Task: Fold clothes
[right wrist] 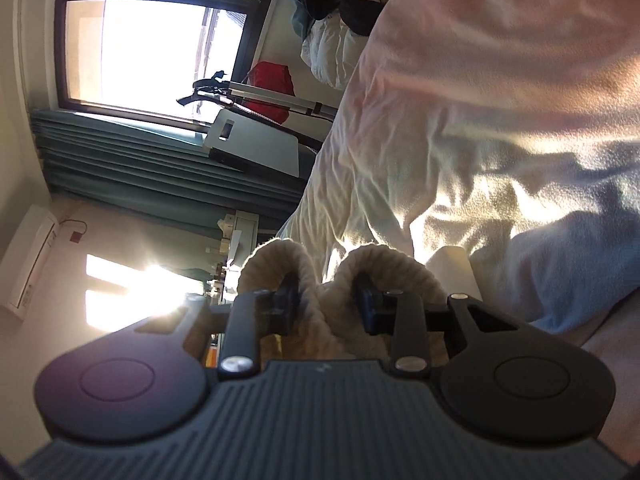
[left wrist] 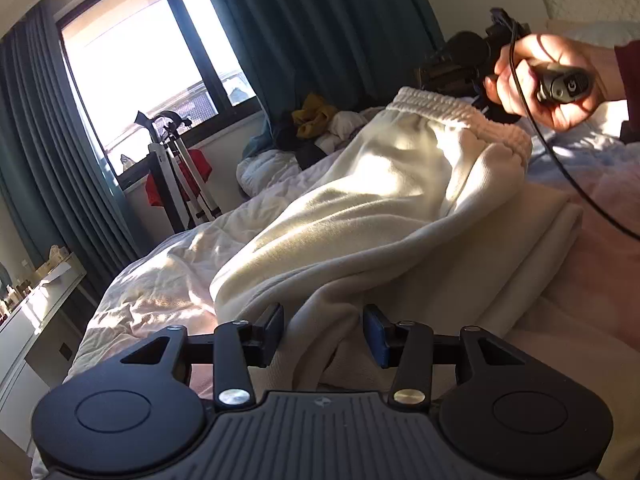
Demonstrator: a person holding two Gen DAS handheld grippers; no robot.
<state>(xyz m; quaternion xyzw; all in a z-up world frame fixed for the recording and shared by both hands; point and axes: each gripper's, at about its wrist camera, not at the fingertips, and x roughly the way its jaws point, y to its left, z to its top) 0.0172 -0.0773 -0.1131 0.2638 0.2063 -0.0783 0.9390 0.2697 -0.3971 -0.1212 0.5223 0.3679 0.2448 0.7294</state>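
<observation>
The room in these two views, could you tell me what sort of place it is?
Most likely a bedroom at home: a bed with rumpled sheets, teal curtains beside a window, and a pile of clothes.

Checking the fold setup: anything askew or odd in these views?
The cream sweatpants lie rumpled, not flat: waistband bunched in the right hand-held gripper. Left hand-held gripper is open. Unfolded clothes pile sits by the window.
</observation>
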